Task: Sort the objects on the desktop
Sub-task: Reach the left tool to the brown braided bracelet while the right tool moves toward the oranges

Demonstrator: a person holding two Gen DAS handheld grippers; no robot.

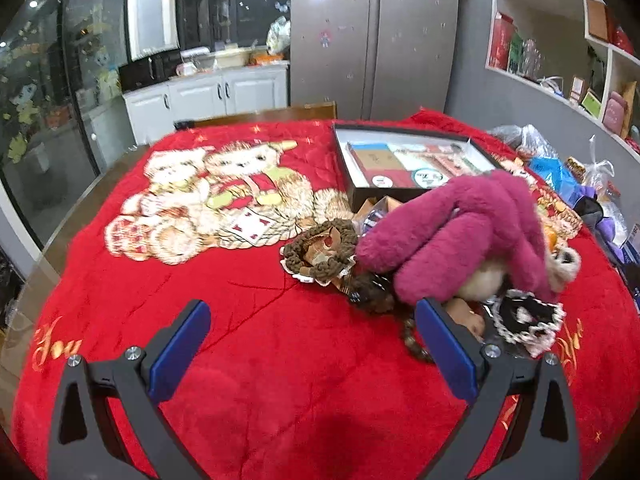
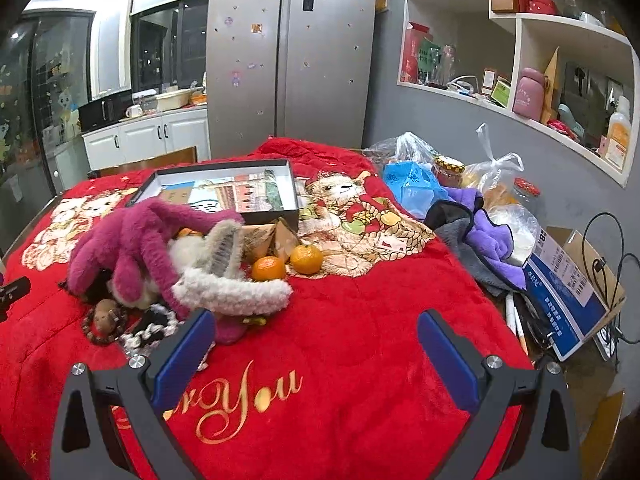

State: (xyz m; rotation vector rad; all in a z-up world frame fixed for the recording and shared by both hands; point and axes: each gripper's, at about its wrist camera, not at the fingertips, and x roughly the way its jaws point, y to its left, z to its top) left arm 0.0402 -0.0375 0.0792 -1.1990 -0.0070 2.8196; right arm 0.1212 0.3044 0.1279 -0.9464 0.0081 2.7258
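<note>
Toys and small things heaped in a pile on the red blanket (image 2: 340, 340), right by the black box (image 2: 224, 190) of flat cards: a pink plush toy (image 2: 132, 248) draped on top, a fluffy white thing (image 2: 232, 292) under it, two oranges (image 2: 286, 264) just beside on the right, a brown knitted ring (image 1: 320, 252) on the left, a black and white lacy bit (image 1: 528, 316) and a string of brown beads (image 2: 104, 324) at the near edge. Blanket spread over the whole table, with teddy bears (image 1: 212, 196) and gold letters (image 2: 240, 400) on it. Plastic bags (image 2: 416, 176), jars, a purple cloth (image 2: 492, 240) and a blue and white carton (image 2: 568, 292) bunched along the right side of the table. Behind, a big silver fridge (image 2: 288, 56), white cupboards (image 2: 148, 136) with dark windows above, and white shelves (image 2: 516, 40) full of stuff on a grey wall. Left gripper (image 1: 312, 344) wide open over bare blanket, holding nothing, one blue pad close to the pile. Right gripper (image 2: 316, 348) wide open too, empty, just in front of the pile.
</note>
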